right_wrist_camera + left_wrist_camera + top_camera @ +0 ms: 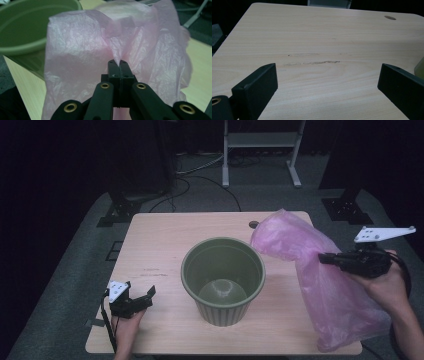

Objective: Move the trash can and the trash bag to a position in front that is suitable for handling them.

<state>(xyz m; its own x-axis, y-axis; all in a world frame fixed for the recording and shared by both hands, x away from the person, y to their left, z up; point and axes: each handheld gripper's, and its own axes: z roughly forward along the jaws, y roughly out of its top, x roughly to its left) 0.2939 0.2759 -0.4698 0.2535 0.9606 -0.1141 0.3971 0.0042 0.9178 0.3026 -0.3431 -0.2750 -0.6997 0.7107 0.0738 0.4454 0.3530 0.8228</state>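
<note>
Right hand-held gripper [324, 258] — jaws pinched tight on a fold of the pink plastic bag [320, 285], held up above the right side of the surface [160, 245]; its own view shows the film gathered to a point between the closed tips [119, 62]. Bag hangs from that pinch, its lower end draping to the surface's near right corner, its upper edge billowing toward the green bin [223, 280].

Left hand-held gripper [142, 299] — jaws spread wide with nothing between them, resting low at the near left edge of the surface, well apart from the bin.

Green bin — ribbed, round, upright at mid-surface, nothing visible inside it. It stands between the two grippers, just beside the bag.

Markings: no brand, label or readable writing on bag, bin or grippers. Faint scuff marks [312, 62] on the pale wood; a small dark round hole [254, 224] near the far edge.

Surroundings: white metal frame [260, 150], cables and dark stand feet on grey floor beyond.

Obscured: bag's mouth cannot be made out; far background too dark to read.
</note>
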